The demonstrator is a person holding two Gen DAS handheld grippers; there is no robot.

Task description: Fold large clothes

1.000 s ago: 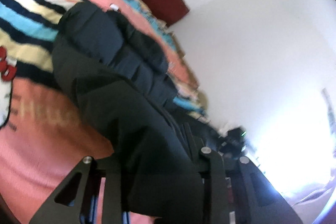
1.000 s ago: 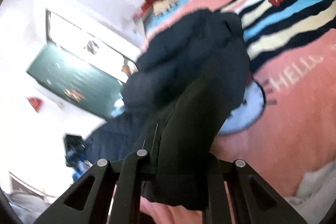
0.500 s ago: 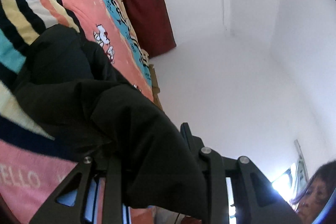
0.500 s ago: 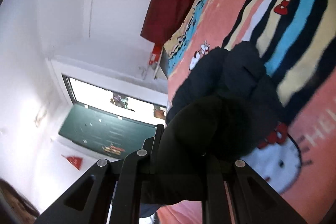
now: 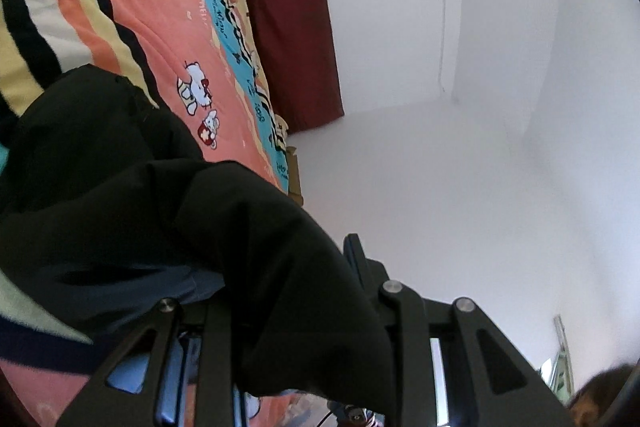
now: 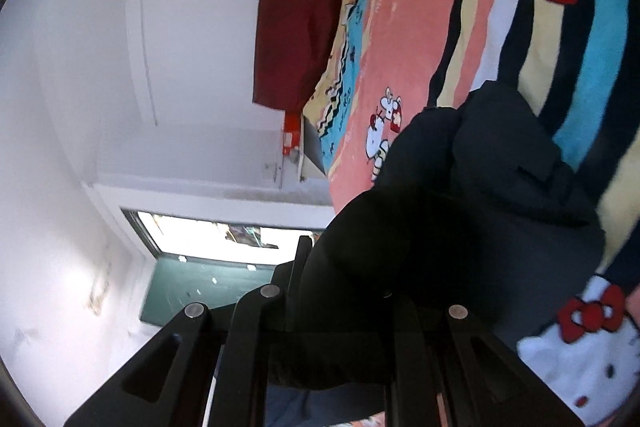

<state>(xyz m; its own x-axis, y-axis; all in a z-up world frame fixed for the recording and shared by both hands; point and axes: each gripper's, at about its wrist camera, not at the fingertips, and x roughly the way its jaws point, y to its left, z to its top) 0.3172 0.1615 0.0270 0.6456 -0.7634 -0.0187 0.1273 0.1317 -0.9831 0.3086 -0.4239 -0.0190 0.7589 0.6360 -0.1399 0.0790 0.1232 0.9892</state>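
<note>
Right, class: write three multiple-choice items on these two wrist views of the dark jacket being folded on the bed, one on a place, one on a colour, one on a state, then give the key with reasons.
1. Where does the far end of the dark jacket rest?
A. on the striped blanket
B. on a chair
C. on the floor

2. What colour is the headboard?
A. green
B. dark red
C. white

3. How does the left gripper stand?
A. open and apart from the jacket
B. shut on the blanket
C. shut on the jacket

Key: 1 A, the dark fabric lies over the stripes. 2 B, the panel against the white wall is dark red. 3 C, fabric is bunched between its fingers; the right gripper grips the jacket likewise.
</note>
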